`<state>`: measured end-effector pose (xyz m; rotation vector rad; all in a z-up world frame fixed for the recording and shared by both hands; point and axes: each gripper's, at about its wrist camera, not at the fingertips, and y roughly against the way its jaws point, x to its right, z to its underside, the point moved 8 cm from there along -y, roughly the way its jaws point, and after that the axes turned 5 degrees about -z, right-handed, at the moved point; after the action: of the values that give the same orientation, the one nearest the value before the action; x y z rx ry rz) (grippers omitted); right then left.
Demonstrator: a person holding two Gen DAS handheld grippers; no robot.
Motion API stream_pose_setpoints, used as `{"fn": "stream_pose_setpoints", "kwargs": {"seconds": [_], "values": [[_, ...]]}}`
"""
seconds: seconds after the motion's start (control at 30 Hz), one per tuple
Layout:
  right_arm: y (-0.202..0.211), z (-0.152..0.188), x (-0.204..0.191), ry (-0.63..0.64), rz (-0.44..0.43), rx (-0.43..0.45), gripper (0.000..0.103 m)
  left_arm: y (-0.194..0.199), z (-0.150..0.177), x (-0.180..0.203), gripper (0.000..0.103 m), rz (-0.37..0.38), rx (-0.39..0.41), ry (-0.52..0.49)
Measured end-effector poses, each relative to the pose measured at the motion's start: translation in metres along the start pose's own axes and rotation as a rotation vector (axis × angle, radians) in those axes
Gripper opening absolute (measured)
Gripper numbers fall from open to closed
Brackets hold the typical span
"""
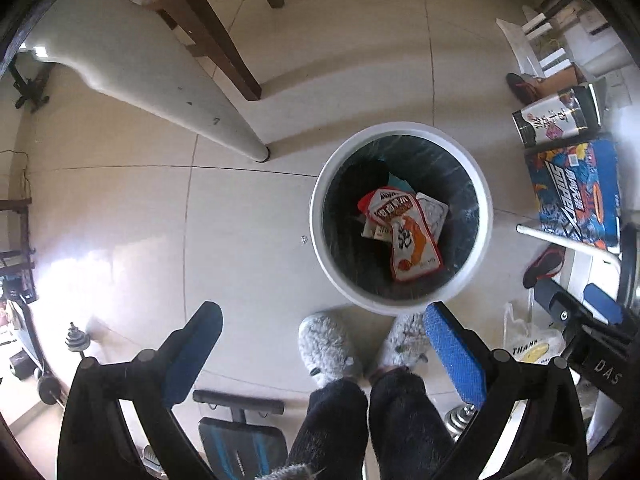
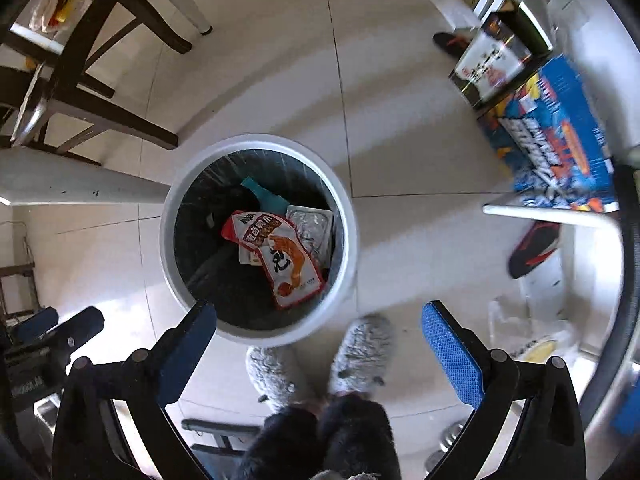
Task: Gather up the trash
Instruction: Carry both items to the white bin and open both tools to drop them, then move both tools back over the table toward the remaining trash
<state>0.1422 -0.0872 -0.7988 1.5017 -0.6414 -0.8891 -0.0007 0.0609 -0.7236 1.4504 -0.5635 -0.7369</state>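
White trash bin [image 1: 320, 236], on tiled floor [image 1: 248, 216]: holding red-orange snack wrapper [image 1: 408, 240]. Left gripper [image 1: 322, 350], right gripper [image 2: 320, 344]: jaws gaping wide, carrying nothing.

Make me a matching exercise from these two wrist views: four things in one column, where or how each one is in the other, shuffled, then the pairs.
Things:
1. red and white snack wrapper
2. fuzzy grey slippers
3. left gripper
4. blue printed box

Places or states:
A. open, with nothing between its fingers
B. on the person's feet, right beside the bin's near rim
C. on the floor, off to the side of the bin
D. lying inside the white trash bin, on top of other litter

Pairs: 1-D, 2-B, 3-A, 4-C
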Motion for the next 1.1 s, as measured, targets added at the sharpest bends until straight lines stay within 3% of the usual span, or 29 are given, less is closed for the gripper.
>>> {"fn": "stream_pose_setpoints", "kwargs": {"seconds": [0.37,0.8,0.97,1.1], "values": [[0.121,0.030,-0.020,0.051,0.027,0.029,0.103,0.103,0.038,-0.005,0.103,0.042,0.026,0.014],[0.307,0.068,-0.061,0.075,-0.021,0.094,0.103,0.248,0.076,-0.022,0.103,0.084,0.086,-0.004],[0.368,0.075,-0.075,0.050,-0.086,0.114,0.103,0.305,0.069,-0.024,0.103,0.101,0.157,-0.015],[0.420,0.055,-0.076,0.002,-0.144,0.162,0.103,0.353,0.032,-0.023,0.103,0.099,0.258,-0.017]]}}
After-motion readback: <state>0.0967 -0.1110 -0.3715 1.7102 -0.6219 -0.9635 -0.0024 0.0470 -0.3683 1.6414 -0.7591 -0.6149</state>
